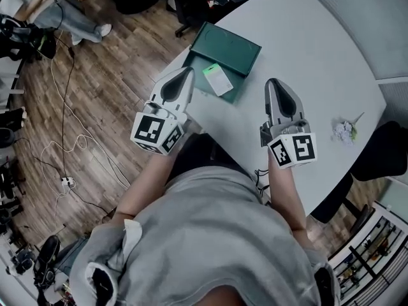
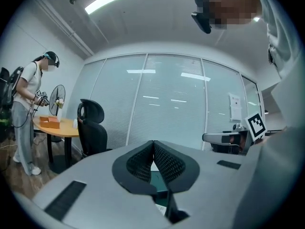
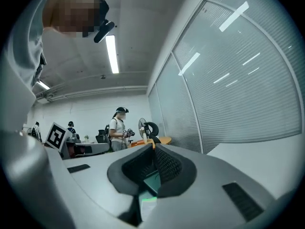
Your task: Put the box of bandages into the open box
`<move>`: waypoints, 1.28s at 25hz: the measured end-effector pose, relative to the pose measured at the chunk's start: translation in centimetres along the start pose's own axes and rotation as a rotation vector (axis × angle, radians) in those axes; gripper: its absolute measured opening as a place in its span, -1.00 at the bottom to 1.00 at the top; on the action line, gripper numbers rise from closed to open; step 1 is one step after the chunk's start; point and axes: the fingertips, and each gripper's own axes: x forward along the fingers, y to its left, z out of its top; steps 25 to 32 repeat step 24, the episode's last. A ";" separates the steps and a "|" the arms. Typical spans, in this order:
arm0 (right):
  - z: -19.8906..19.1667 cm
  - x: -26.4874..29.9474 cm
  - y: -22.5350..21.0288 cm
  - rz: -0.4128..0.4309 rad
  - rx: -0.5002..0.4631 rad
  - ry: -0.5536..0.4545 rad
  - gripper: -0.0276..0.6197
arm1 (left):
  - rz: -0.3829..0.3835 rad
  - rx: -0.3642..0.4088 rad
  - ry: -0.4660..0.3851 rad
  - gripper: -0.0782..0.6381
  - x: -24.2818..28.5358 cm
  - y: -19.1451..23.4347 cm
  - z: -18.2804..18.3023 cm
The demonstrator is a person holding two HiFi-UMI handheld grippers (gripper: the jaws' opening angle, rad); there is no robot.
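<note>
A dark green open box [image 1: 224,57] lies on the white table [image 1: 319,56], its lid folded back. The small white and green box of bandages [image 1: 218,80] rests inside its near half. My left gripper [image 1: 189,71] is held above the table's left edge just left of the box, jaws shut and empty. My right gripper [image 1: 272,82] hovers to the box's right, also shut with nothing in it. Both point level. A slice of the green box [image 2: 158,182] shows under the closed left gripper [image 2: 153,142], and likewise the green box [image 3: 152,181] under the right gripper [image 3: 153,146].
A small white flower-like object [image 1: 344,131] lies near the table's right edge. A black chair [image 1: 386,152] stands beyond that edge. Cables [image 1: 64,139] trail over the wooden floor at left. Another person [image 2: 26,109] stands by an orange table [image 2: 59,126].
</note>
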 end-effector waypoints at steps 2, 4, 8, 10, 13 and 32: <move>0.6 -0.7 0.1 -0.010 -0.010 -0.011 -0.75 | -0.005 0.004 -0.013 -0.73 -0.1 -0.4 0.6; 1.0 -1.2 0.2 -0.017 -0.017 -0.020 -0.75 | -0.010 0.006 -0.015 -0.73 -0.1 -0.7 0.8; 1.9 -2.2 0.4 -0.029 -0.023 -0.036 -0.75 | -0.025 0.010 -0.009 -0.73 -0.1 -1.6 0.8; 2.2 -2.6 0.5 -0.034 -0.024 -0.043 -0.75 | -0.033 0.018 -0.005 -0.73 -0.2 -2.1 0.9; 2.5 -3.1 0.6 -0.042 -0.023 -0.049 -0.75 | -0.039 0.030 -0.002 -0.73 -0.2 -2.5 1.1; 2.7 -3.4 1.0 -0.068 -0.024 -0.054 -0.75 | -0.033 0.055 0.003 -0.73 -0.2 -2.2 1.4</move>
